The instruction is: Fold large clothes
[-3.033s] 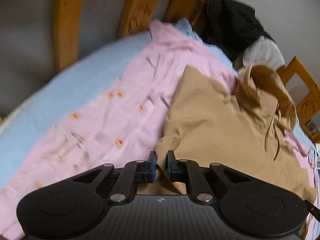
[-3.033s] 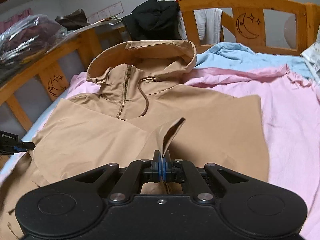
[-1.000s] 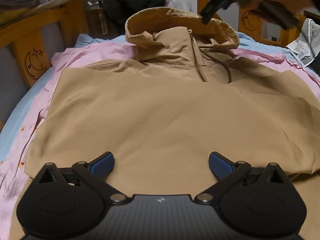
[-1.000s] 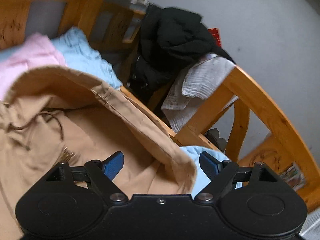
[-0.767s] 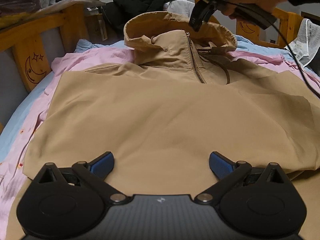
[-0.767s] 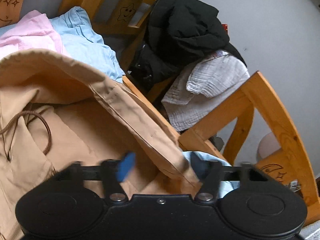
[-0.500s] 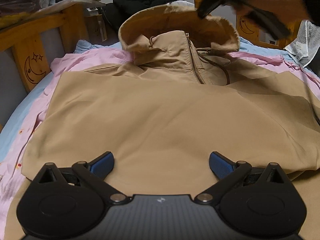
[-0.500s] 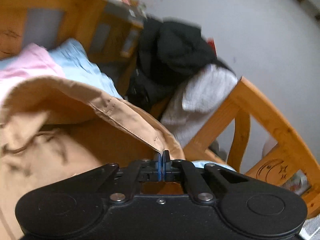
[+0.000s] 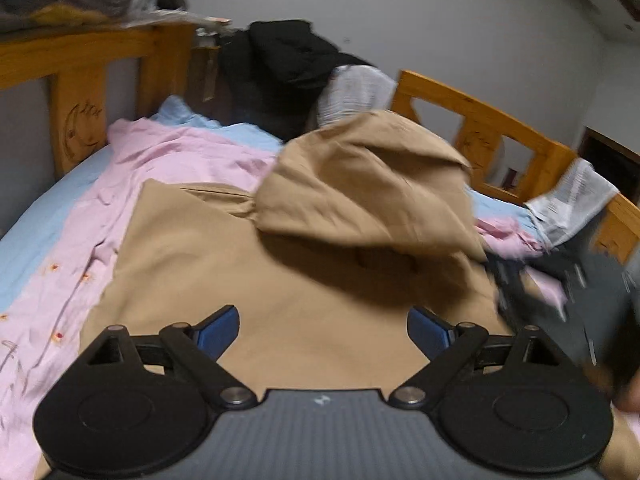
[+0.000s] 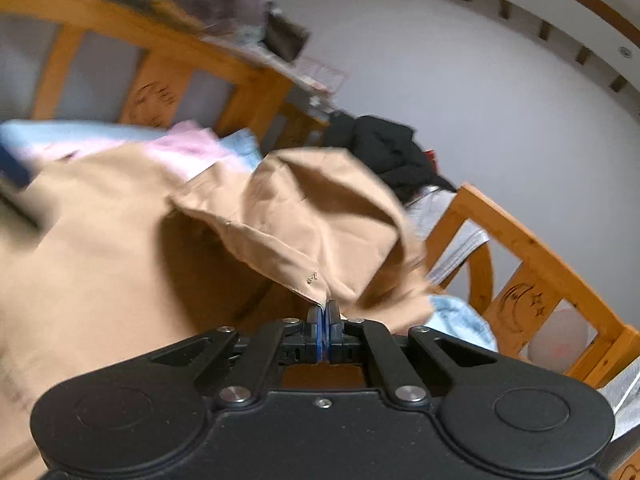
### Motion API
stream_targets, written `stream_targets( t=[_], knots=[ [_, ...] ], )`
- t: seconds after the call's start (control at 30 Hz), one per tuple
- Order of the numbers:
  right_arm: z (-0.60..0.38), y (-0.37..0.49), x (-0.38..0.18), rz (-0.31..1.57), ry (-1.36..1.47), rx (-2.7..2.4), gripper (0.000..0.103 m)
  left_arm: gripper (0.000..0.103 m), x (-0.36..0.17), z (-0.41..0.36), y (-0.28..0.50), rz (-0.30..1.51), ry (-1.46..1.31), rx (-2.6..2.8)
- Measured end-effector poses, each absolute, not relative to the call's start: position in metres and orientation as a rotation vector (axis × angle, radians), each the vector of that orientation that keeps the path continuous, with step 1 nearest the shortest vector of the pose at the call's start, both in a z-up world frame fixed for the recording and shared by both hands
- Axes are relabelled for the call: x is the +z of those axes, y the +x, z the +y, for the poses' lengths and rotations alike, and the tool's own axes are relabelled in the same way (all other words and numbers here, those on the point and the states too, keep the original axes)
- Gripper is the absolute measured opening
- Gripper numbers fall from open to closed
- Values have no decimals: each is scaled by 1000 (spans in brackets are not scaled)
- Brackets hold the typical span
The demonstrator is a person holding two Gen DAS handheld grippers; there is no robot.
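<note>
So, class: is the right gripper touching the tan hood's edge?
Touching. In the right wrist view, the right gripper is shut on the tan hood's hem.

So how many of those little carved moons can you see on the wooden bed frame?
2. One carved moon is on the side rail panel beside the pink sheet; another carved moon with stars is on the end rail. A third panel carving is too blurred, and clothes may hide others.

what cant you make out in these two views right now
- Jacket zipper and drawstring: both views, covered by the lifted hood.
- Right gripper: left wrist view shows only a dark motion blur at the right edge.
- Jacket hem: cut off behind the left gripper body.
</note>
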State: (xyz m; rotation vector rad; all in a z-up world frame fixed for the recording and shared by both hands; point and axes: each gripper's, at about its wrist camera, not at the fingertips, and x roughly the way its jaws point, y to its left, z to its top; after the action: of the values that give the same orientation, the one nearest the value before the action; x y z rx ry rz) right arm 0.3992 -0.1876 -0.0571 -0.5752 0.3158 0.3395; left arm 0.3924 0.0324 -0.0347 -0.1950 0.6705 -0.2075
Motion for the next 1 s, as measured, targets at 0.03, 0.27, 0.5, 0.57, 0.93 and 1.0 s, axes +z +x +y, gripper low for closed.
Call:
stream_targets(
  t=[0.03, 0.27, 0.5, 0.57, 0.93, 1.0],
  knots=[
    [-189, 391, -62, 330, -574, 355, 13, 94, -33, 34, 398, 674, -196, -183],
    [-245, 388, -17, 559, -149, 423, 56, 94, -34, 37, 418, 759, -204, -115],
    [-280, 485, 6, 725, 647, 414, 72, 94, -34, 25, 401, 802, -148, -143],
    [-269, 517, 5, 760, 718, 385, 72, 94, -33, 19, 397, 815, -134, -167],
    [-240, 610, -22, 927, 1152, 62, 10, 95, -22, 25, 389, 792, -198, -188],
    [-242, 607, -23, 912, 1136, 46, 1, 90, -21, 25, 389, 763, -205, -201]
  ],
)
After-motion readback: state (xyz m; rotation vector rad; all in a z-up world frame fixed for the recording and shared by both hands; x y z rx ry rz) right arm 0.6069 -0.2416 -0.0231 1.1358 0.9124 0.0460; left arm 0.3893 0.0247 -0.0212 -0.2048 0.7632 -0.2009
